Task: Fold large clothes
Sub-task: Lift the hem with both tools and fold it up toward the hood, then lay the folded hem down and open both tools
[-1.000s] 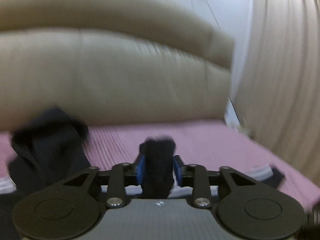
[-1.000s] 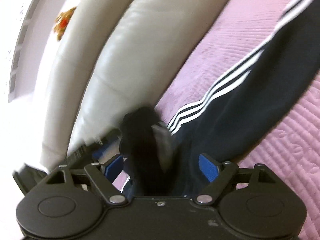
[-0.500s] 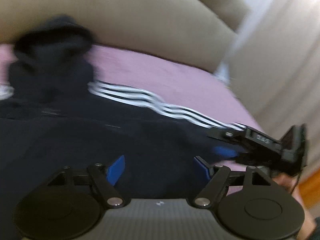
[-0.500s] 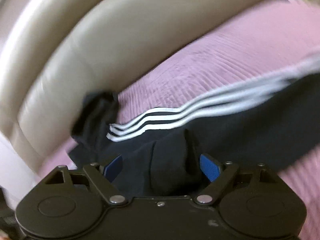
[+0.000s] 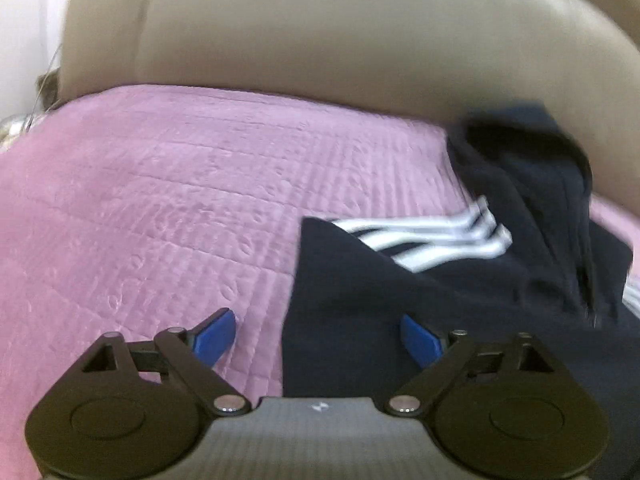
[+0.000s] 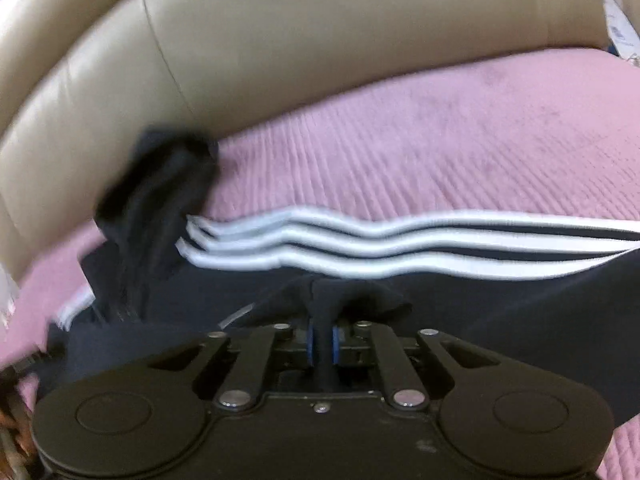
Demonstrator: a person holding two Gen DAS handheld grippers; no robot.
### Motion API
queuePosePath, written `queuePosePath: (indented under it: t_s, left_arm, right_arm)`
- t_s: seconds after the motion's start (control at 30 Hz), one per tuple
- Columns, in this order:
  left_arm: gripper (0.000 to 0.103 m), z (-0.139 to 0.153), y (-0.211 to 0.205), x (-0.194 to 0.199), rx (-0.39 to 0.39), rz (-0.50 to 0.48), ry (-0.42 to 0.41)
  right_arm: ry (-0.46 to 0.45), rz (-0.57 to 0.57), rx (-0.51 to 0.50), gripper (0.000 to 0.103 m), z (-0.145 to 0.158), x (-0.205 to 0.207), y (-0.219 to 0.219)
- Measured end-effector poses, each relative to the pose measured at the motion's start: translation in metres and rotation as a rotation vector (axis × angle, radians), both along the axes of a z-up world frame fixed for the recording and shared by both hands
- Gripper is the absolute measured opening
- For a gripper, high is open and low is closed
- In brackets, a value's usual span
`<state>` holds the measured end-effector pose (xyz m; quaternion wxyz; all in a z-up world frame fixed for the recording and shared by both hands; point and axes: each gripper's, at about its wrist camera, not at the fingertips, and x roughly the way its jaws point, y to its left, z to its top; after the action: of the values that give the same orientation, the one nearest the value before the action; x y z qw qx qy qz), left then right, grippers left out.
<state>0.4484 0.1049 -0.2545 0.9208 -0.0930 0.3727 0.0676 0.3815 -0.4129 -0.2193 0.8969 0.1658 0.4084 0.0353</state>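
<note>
On the pink cover [image 5: 160, 200], in front of the beige backrest [image 5: 360, 40]: the jacket [image 5: 380, 300], dark, laid mostly flat and well to the right in the left view. White stripes [image 5: 432, 240] along a sleeve or side. A dark bunch [image 5: 520, 168] at the far end, touching the backrest; hood or collar, cannot tell. Spread out this way, most likely, to give a flat base for folding.

In the right view, spanning the near part of the cover from left to right, with the stripes running across just beyond the right hand-held gripper [image 6: 323, 344]. Clenched, that one, on a raised pinch of the jacket's dark cloth, drawn up into a small tent between the blue pads [image 6: 310, 340]. Grasped there, by the look of it, to carry this part over for a fold or to tug it smooth.

At the jacket's left edge, the left hand-held gripper [image 5: 318, 332]: released, spread wide, holding nothing. One pad over bare cover, the other over dark cloth. Placed astride the edge, seemingly, to close on it. Touching the cloth or just above it: cannot tell.

Blurred in both views, so finer creases left unjudged.
</note>
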Motion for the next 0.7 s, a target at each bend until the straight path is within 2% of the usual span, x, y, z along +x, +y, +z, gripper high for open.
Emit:
queuePosePath:
  t_s: [0.03, 0.07, 0.1, 0.13, 0.23, 0.33, 0.43, 0.5, 0.53, 0.57, 0.6, 0.7]
  left_arm:
    - [0.092, 0.001, -0.001, 0.001, 0.019, 0.004, 0.006]
    - [0.092, 0.001, -0.008, 0.005, 0.062, -0.008, 0.032]
    - [0.092, 0.003, -0.013, 0.007, 0.085, -0.021, 0.052]
    - [0.092, 0.008, -0.017, 0.006, 0.091, -0.051, 0.081]
    - [0.094, 0.029, -0.036, -0.021, 0.025, -0.174, 0.104]
    - [0.101, 0.04, -0.056, -0.052, 0.041, -0.266, 0.095]
    - [0.101, 0.039, -0.075, -0.078, 0.048, -0.37, 0.108]
    - [0.102, 0.029, -0.086, -0.093, 0.106, -0.399, 0.139]
    - [0.103, 0.018, -0.089, -0.096, 0.149, -0.399, 0.18]
    - [0.103, 0.014, -0.088, -0.101, 0.156, -0.402, 0.159]
    - [0.103, 0.013, -0.085, -0.105, 0.148, -0.4, 0.126]
    - [0.103, 0.014, -0.083, -0.11, 0.13, -0.376, 0.128]
  right_arm:
    - [0.013, 0.023, -0.06, 0.073, 0.0, 0.0, 0.005]
    - [0.019, 0.021, -0.127, 0.086, 0.004, -0.003, 0.009]
    - [-0.004, 0.008, -0.197, 0.088, 0.011, -0.01, 0.014]
    - [-0.047, 0.013, -0.226, 0.088, 0.02, -0.018, 0.018]
    - [-0.116, 0.13, -0.174, 0.089, 0.043, -0.037, 0.031]
    - [-0.092, 0.262, -0.159, 0.091, 0.049, -0.045, 0.06]
    - [-0.022, 0.34, -0.161, 0.093, 0.031, -0.045, 0.086]
    - [0.052, 0.351, -0.208, 0.094, 0.011, -0.044, 0.094]
    - [0.116, 0.356, -0.235, 0.096, -0.006, -0.043, 0.095]
    - [0.109, 0.358, -0.229, 0.099, -0.015, -0.046, 0.092]
    - [0.049, 0.35, -0.199, 0.101, -0.018, -0.053, 0.086]
    - [0.04, 0.325, -0.15, 0.103, -0.018, -0.055, 0.08]
